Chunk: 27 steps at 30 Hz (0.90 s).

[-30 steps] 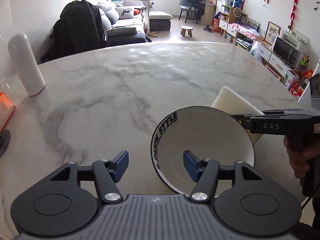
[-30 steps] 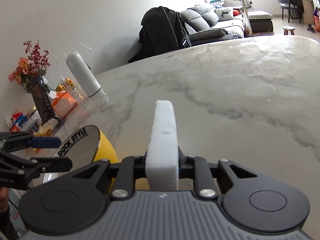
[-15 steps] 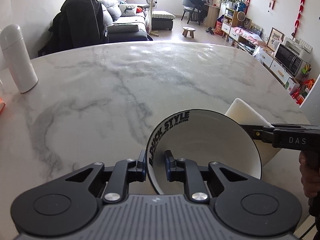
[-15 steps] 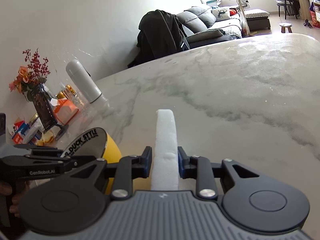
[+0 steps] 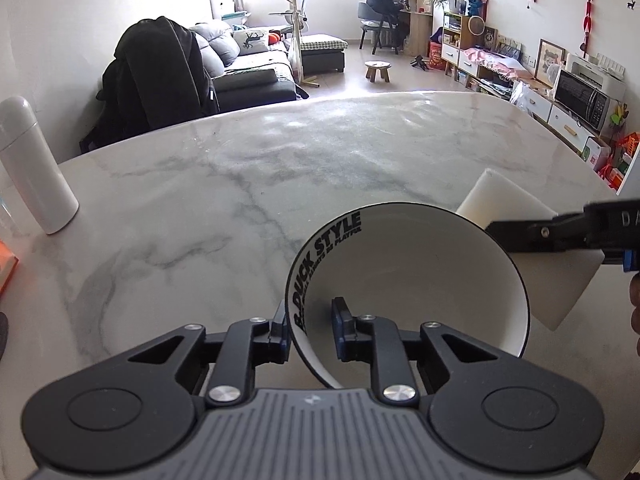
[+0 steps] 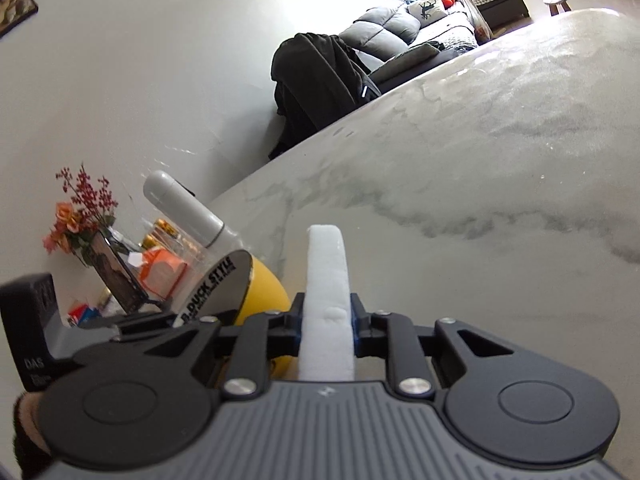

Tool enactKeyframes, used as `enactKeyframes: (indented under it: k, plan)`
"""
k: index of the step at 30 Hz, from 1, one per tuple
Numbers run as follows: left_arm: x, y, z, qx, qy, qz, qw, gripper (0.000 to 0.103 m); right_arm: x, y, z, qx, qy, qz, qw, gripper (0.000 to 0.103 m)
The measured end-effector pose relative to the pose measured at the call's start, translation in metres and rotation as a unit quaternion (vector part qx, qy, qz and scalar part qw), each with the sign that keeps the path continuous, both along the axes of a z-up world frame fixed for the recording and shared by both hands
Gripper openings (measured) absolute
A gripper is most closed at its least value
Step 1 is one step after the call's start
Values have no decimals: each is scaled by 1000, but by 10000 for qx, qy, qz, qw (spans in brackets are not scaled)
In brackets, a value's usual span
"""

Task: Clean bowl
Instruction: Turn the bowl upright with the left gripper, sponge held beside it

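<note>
A bowl (image 5: 416,280), white inside and yellow outside with black "DUCK STYLE" lettering on its rim, is tilted above the marble table (image 5: 240,184). My left gripper (image 5: 310,330) is shut on the bowl's near rim, one finger inside and one outside. My right gripper (image 6: 326,320) is shut on a white sponge (image 6: 326,300) held on edge. In the left wrist view the sponge (image 5: 560,280) is just right of the bowl, behind its far rim. In the right wrist view the bowl (image 6: 236,284) is left of the sponge.
A white flask (image 5: 36,172) stands at the table's left. An orange box (image 6: 162,272), a flower vase (image 6: 84,220), a photo frame (image 6: 116,276) and small clutter crowd the table's left end. A chair with a black coat (image 5: 160,80) stands behind the table.
My left gripper closed on the bowl's rim and lifted it, tilting it. My right gripper with the sponge moved closer to the bowl and tilted.
</note>
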<state>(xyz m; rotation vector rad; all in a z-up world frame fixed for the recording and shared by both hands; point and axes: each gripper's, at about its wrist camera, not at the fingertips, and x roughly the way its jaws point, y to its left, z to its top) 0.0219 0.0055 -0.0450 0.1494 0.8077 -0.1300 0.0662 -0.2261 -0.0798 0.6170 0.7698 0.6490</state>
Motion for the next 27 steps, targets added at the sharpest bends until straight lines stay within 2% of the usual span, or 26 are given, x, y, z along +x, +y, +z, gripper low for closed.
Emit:
enactKeyframes:
  k: [3, 6, 11, 22, 27]
  plan:
    - [3, 1, 0, -33, 29, -21, 10000, 20, 9, -2, 4, 451, 66, 18, 9990, 21]
    - [3, 1, 0, -26, 36, -33, 10000, 20, 17, 2, 12, 675, -9, 83, 9977, 21]
    - [3, 1, 0, -16, 36, -45, 10000, 20, 30, 11, 15, 655, -69, 172, 9977, 21]
    - [4, -1, -2, 29, 36, -90, 9999, 24, 38, 13, -13, 561, 353, 127, 9977, 21]
    - [4, -1, -3, 43, 32, -101, 9999, 25, 36, 13, -3, 548, 235, 130, 9981, 22]
